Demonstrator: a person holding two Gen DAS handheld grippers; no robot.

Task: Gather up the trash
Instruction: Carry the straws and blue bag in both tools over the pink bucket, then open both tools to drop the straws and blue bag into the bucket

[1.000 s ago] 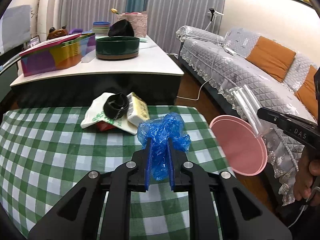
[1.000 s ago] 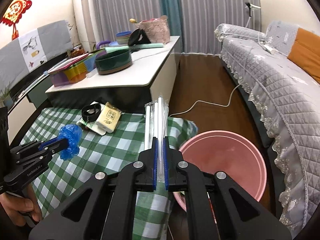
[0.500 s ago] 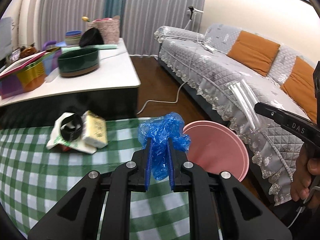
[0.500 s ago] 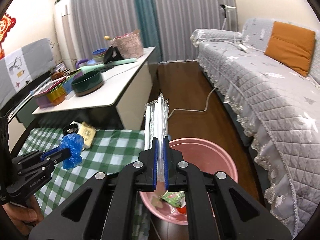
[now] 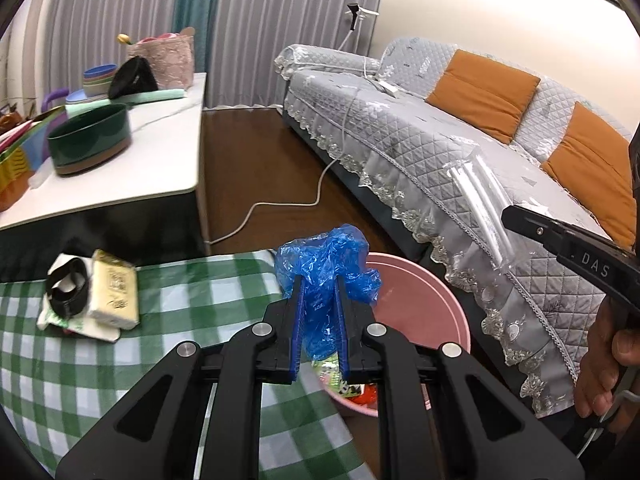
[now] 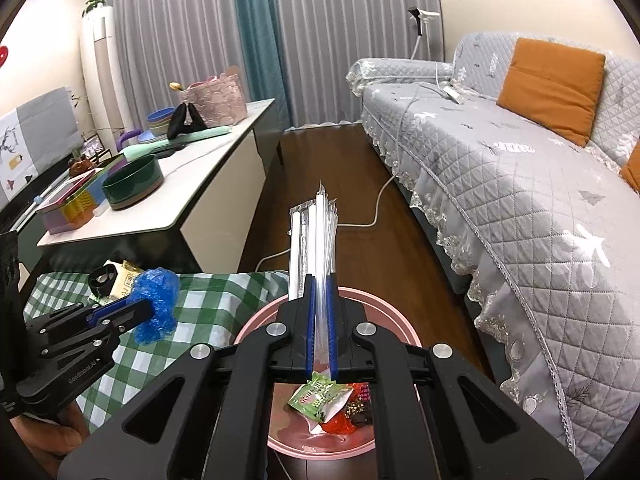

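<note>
My left gripper point(image 5: 318, 292) is shut on a crumpled blue plastic bag point(image 5: 326, 258), held at the right edge of the green checked table, beside the pink bin point(image 5: 420, 300). My right gripper point(image 6: 318, 296) is shut on a clear packet of straws point(image 6: 316, 232) and hangs right over the pink bin point(image 6: 256, 320), which holds a green wrapper point(image 6: 320, 396) and red scraps. The left gripper point(image 6: 132, 310) with the blue bag point(image 6: 158, 304) shows at the left of the right wrist view. More trash point(image 5: 92, 296) lies on the table: a white wrapper, a black ring, a yellow packet.
The green checked table point(image 5: 180, 308) fills the lower left. A white low table point(image 5: 120, 176) behind it carries a dark green bowl point(image 5: 90, 138) and boxes. A grey sofa point(image 5: 460, 140) with orange cushions runs along the right. A white cable point(image 5: 280, 204) lies on the dark wood floor.
Both grippers have swung right from the table towards the pink bin. The right gripper with the straws now hangs over the bin; the left with the blue bag has reached its near rim.
</note>
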